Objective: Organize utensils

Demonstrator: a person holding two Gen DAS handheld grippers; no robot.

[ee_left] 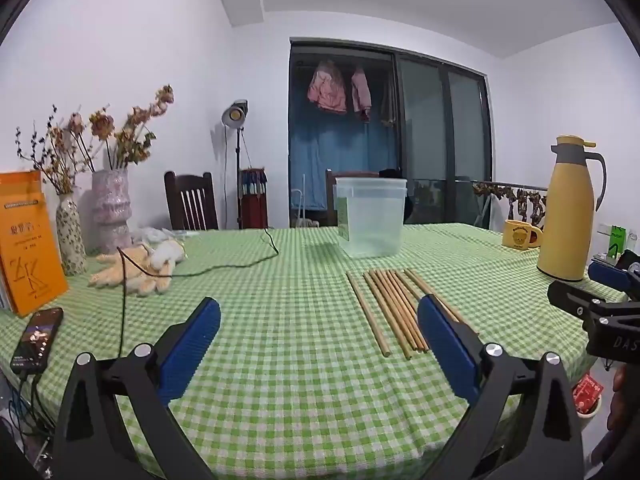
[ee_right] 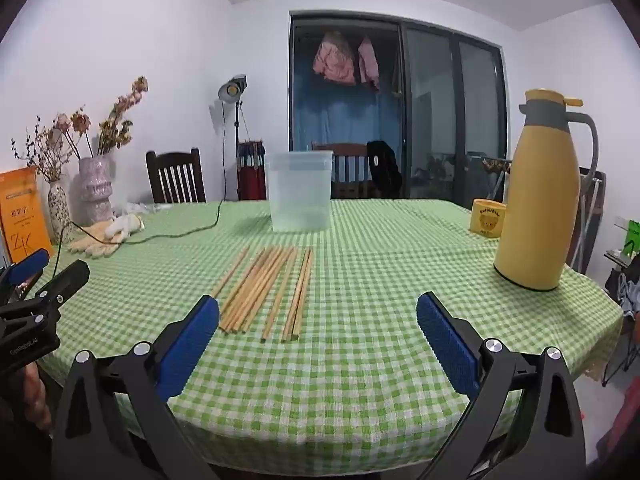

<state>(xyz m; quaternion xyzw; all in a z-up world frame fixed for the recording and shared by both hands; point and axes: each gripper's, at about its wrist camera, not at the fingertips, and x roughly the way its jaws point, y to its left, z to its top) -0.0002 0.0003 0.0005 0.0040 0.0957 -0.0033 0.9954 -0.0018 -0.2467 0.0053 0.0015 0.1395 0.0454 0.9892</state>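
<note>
Several wooden chopsticks (ee_left: 394, 308) (ee_right: 264, 290) lie side by side on the green checked tablecloth (ee_left: 288, 320) (ee_right: 360, 280). Behind them stands a clear plastic container (ee_left: 370, 216) (ee_right: 300, 192), upright and with nothing visible inside. My left gripper (ee_left: 318, 320) hovers open above the cloth, its right pad just in front of the chopsticks' near ends. My right gripper (ee_right: 318, 320) is open too, with the chopsticks ahead and to its left. Nothing sits between either pair of blue pads. Each gripper shows at the edge of the other's view.
A yellow thermos jug (ee_left: 568, 208) (ee_right: 540, 192) and yellow mug (ee_left: 520, 234) (ee_right: 486, 218) stand at the right. Vases of dried flowers (ee_left: 110, 208), an orange book (ee_left: 28, 240), gloves (ee_left: 136, 268), a cable (ee_left: 208, 268) and a phone (ee_left: 38, 340) occupy the left. Chairs stand behind the table.
</note>
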